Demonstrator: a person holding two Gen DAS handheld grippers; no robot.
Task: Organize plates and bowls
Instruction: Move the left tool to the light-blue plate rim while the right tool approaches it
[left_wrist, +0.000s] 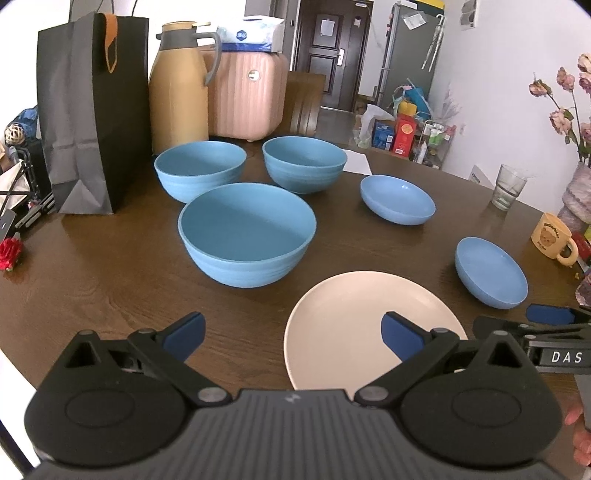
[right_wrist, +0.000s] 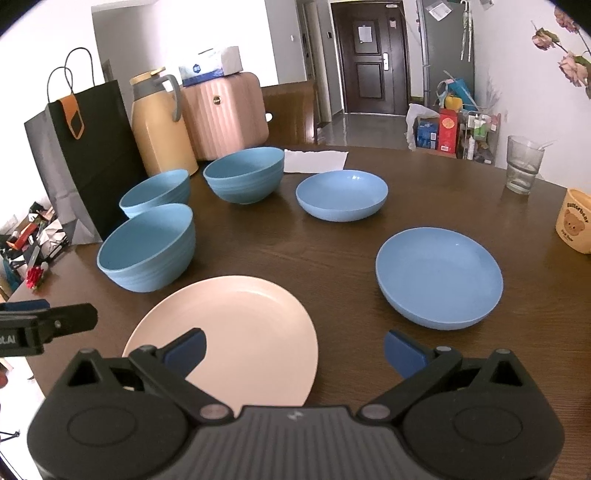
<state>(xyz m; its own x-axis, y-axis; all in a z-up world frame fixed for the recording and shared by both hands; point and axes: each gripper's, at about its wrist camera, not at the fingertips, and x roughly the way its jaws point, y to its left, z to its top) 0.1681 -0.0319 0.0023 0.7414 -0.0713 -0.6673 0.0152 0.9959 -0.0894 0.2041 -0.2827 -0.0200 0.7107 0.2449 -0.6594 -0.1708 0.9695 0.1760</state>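
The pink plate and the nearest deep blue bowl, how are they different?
The pink plate is flat, wide and shallow; the nearest deep blue bowl is tall with steep, ridged sides. The plate is pale pink, the bowl blue. Both sit upright and empty on the wooden table, close together but apart.

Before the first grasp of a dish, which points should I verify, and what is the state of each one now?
1. Left gripper open, holding nothing: ok.
2. Right gripper open, holding nothing: ok.
3. Three deep blue bowls upright, unstacked: ok.
4. Pink plate flat on the table, nothing on it: ok.
5. Two shallow blue dishes apart from each other: ok.
6. Glass clear of the dishes: ok.
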